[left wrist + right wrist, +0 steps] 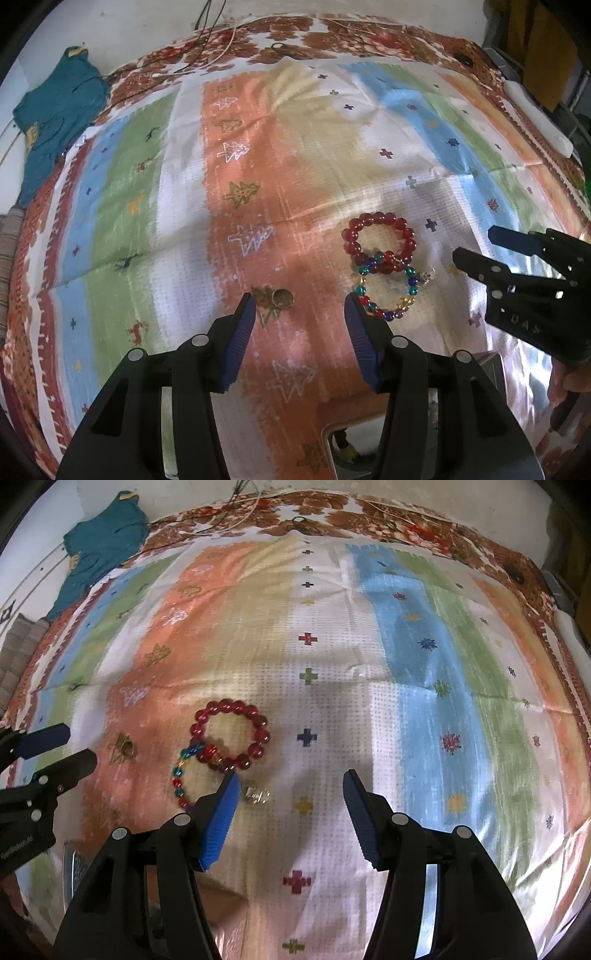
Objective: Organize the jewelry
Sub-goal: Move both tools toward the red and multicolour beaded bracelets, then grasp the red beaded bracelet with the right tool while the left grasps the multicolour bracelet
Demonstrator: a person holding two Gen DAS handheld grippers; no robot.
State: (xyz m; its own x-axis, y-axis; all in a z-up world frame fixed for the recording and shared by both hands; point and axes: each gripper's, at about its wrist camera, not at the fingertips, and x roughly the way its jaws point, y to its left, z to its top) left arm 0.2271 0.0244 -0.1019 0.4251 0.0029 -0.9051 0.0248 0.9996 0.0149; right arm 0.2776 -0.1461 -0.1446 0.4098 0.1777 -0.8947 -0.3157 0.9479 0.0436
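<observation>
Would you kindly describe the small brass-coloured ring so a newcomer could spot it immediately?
Start at the striped, pattern-printed cloth and follow its broad orange band toward the left gripper. The small brass-coloured ring lies there on a printed tree, beside the left blue fingertip. Unlike the red bead bracelet and multicoloured bead bracelet, it is plain metal and lies alone.

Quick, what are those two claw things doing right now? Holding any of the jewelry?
Left gripper: open, holding nothing, above the cloth near the gold ring.
Right gripper: open, holding nothing, close to the red bead bracelet.
</observation>
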